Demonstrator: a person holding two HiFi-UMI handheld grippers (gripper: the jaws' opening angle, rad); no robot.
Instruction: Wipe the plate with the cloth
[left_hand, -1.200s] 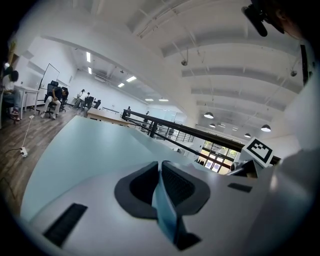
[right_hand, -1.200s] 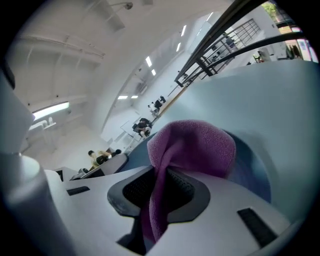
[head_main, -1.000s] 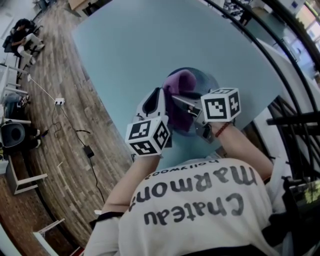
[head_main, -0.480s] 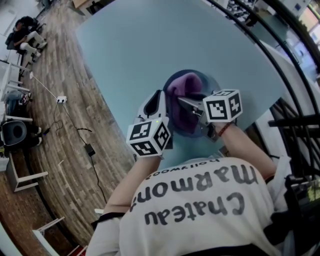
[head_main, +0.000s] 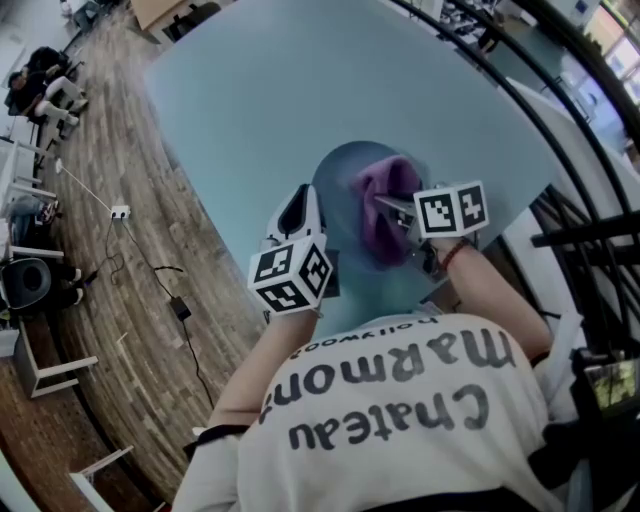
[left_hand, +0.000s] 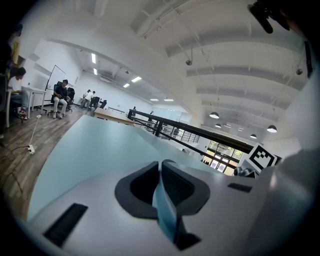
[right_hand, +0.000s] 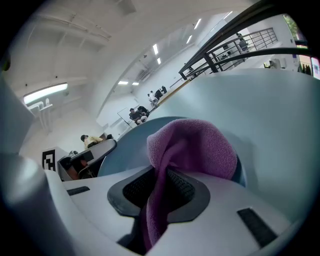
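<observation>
Plate (head_main: 345, 210) rim sits pinched in left gripper (left_hand: 161, 172) fingers; right gripper (right_hand: 161, 187) fingers clamp the cloth (right_hand: 197, 150); press it flat, sweep evenly, hold the rim steady.

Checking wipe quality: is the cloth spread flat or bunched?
Bunched: the cloth bulges as a crumpled lump from the right tongs, over the plate.
</observation>
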